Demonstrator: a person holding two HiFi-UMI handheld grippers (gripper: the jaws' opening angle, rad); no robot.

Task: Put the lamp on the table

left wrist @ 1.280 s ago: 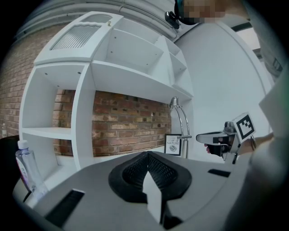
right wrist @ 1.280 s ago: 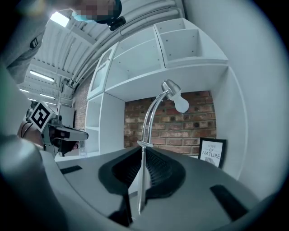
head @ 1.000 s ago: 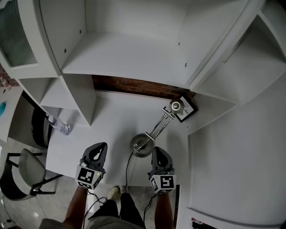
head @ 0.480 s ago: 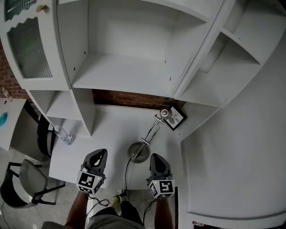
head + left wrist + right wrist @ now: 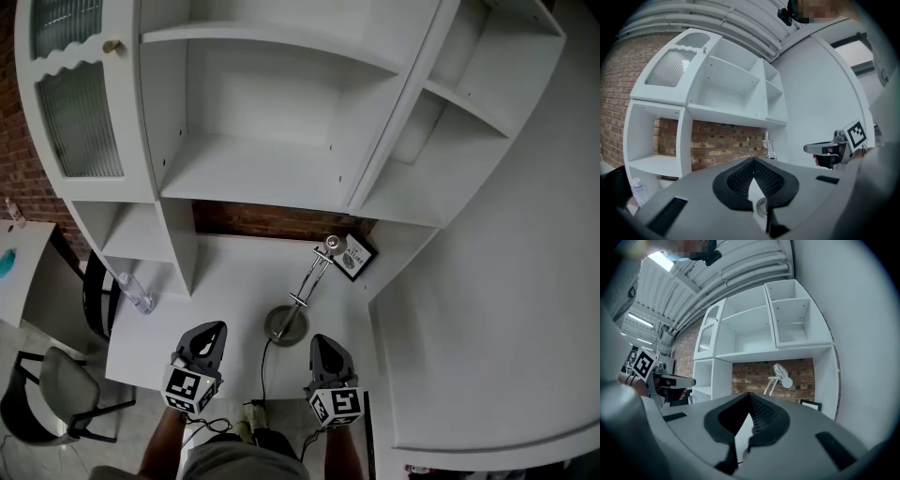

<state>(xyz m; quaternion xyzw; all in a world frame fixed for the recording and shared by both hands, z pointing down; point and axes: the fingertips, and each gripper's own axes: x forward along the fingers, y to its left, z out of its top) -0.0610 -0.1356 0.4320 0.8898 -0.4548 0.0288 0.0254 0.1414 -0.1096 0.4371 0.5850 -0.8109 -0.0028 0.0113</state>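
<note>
A: What's the count?
B: 1 desk lamp, 1 water bottle, 1 picture frame, 2 grippers.
A: Where's the lamp?
B: Its round base sits on the white table. The long axis slants from the base up toward the frame, head end at the frame.
A: And the grippers?
B: The left gripper is left of the lamp's base and the right gripper just right of it – both have jaws together, nothing between.
A: Do the views differ?
B: Only the head view shows the lamp's base. The right gripper view shows the lamp's head against brick; the left one catches just its thin arm.
</note>
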